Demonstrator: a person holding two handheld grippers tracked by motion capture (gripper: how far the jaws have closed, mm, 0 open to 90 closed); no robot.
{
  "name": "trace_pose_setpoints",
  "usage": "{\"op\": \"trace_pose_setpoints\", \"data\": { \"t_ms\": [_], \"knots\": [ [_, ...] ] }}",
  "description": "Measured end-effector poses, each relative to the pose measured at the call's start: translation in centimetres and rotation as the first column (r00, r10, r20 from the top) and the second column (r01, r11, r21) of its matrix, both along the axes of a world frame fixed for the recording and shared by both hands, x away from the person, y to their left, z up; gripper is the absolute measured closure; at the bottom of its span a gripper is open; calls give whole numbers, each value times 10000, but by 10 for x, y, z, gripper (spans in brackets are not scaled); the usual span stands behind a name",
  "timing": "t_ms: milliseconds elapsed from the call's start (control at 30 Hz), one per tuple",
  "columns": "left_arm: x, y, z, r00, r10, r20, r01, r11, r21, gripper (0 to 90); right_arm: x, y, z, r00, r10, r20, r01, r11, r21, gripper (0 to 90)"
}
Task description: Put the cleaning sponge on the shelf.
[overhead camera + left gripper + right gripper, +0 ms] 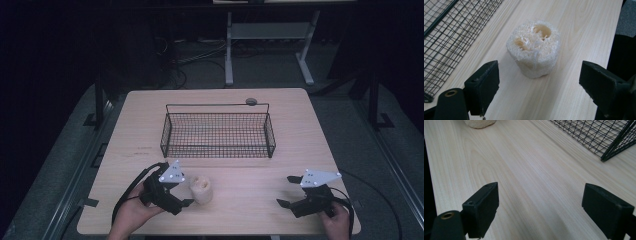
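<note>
While the pale, wood-grained rectangular table (260,200) is filling most of the high view, a black wire-mesh rectangular basket (218,131) is sitting across its far middle, long side towards the person. No brand, label or readable writing is showing on any of these things (faint dark marks on the tabletop left of the basket are too small to make out).

The left gripper (186,196) is lying low at the near left of the table, held by a hand coming in from the bottom edge, with its grey three-cornered plate facing up and its black cable looping back towards the person. Its jaws are standing wide apart, grasping nothing. The right gripper (286,191) is resting at the near right, well apart from the other, aimed leftwards across the table; its jaws are likewise spread and gripping nothing.

The cream-coloured, fibrous, stubby cylinder of loofah sponge (534,47) is standing upright on the table just beside the left gripper, ahead of its open jaws and not touching them, nearer the person than the basket. The left gripper view is revealing hollow channels in the sponge's top, which the high view is blurring. The right gripper view is catching one corner of the basket.
</note>
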State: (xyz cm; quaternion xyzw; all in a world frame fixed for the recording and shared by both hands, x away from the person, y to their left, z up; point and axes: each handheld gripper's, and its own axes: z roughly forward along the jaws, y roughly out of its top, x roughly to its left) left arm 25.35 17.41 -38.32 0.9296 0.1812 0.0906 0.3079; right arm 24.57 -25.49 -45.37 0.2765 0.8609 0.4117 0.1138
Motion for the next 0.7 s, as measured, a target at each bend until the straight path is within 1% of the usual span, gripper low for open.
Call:
{"op": "trace_pose_setpoints", "data": {
  "t_ms": [200, 233, 267, 333, 433, 533, 633, 700],
  "knots": [
    [3, -4, 0, 10000, -70, -50, 70, 9999, 118, 158, 0, 0, 0, 10000, 7, 13, -7, 10000, 31, 136],
    [4, -5, -1, 10000, -65, -51, 65, 9999, 82, 158, 0, 0, 0, 10000, 8, 9, -8, 10000, 31, 135],
    [5, -5, -1, 9999, -133, -57, 134, 9998, 172, 158, 0, 0, 0, 10000, 7, 10, -7, 10000, 29, 136],
    [5, -7, -2, 9999, -96, -72, 97, 9999, 130, 158, 0, 0, 0, 10000, 16, 21, -16, 10000, 38, 136],
    [7, -8, -2, 9998, -159, -74, 160, 9996, 226, 158, 0, 0, 0, 10000, 16, 14, -16, 10000, 50, 136],
    [8, -11, -3, 9998, -155, -106, 157, 9997, 210, 158, 0, 0, 0, 10000, 21, 13, -21, 10000, 47, 135],
    [10, -13, -4, 9997, -199, -105, 202, 9993, 322, 158, 0, -1, 0, 10000, 14, 37, -14, 10000, 40, 135],
    [10, -14, -4, 9997, -204, -142, 209, 9993, 322, 158, 0, -1, 0, 10000, 13, 40, -14, 10000, 53, 135]
  ]
}}
